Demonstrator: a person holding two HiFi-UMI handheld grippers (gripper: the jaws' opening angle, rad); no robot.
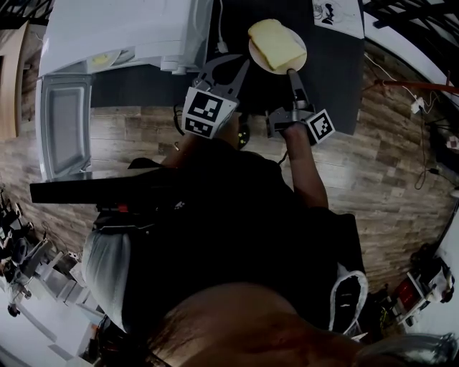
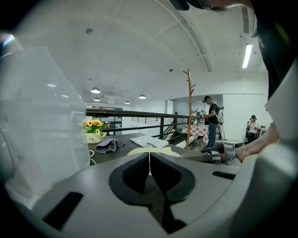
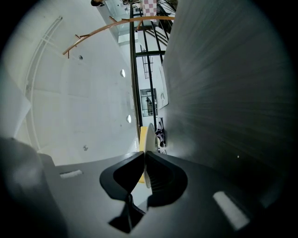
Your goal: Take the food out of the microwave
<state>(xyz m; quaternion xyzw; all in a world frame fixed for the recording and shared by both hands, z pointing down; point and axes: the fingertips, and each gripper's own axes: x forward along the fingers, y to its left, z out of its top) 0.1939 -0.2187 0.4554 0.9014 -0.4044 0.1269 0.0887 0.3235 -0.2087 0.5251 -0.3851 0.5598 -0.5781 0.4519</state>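
**Head view, read from left to right.** At the upper left stands the white box-shaped microwave (image 1: 129,32). Its glass-panelled door (image 1: 64,125) hangs open at the left edge of the frame.

Right of the microwave, at upper centre, is the left gripper (image 1: 242,66). Its jaws are pressed together with nothing between them, and it points toward the plate without touching it.

Just beside it lies the task's thing, a pale yellow, slab-shaped piece of food (image 1: 276,41) on a small round white plate (image 1: 259,59). The plate is outside the microwave, over the dark rectangular table (image 1: 337,79) at upper centre. Whether the plate rests on the table or hangs just above it cannot be told.

The right gripper (image 1: 290,72) meets the plate's near rim from below in the frame. A white printed sheet (image 1: 337,16) lies at the upper right.

**Right gripper view.** The jaws are narrow and clamped on the thin plate rim (image 3: 148,139), with the yellow slab (image 3: 141,135) beyond them.

**Left gripper view.** The gripper (image 2: 149,155) is closed and empty.

**Hazard.** The plate is pinched at a single point on its edge, so a slight roll of the wrist could probably tip it and let the loose slab slide off the far side. A smooth rim could also slip from such a small bite. The left gripper gives no support under the plate. If the plate meets the table at a tilt, the grip may be levered loose.
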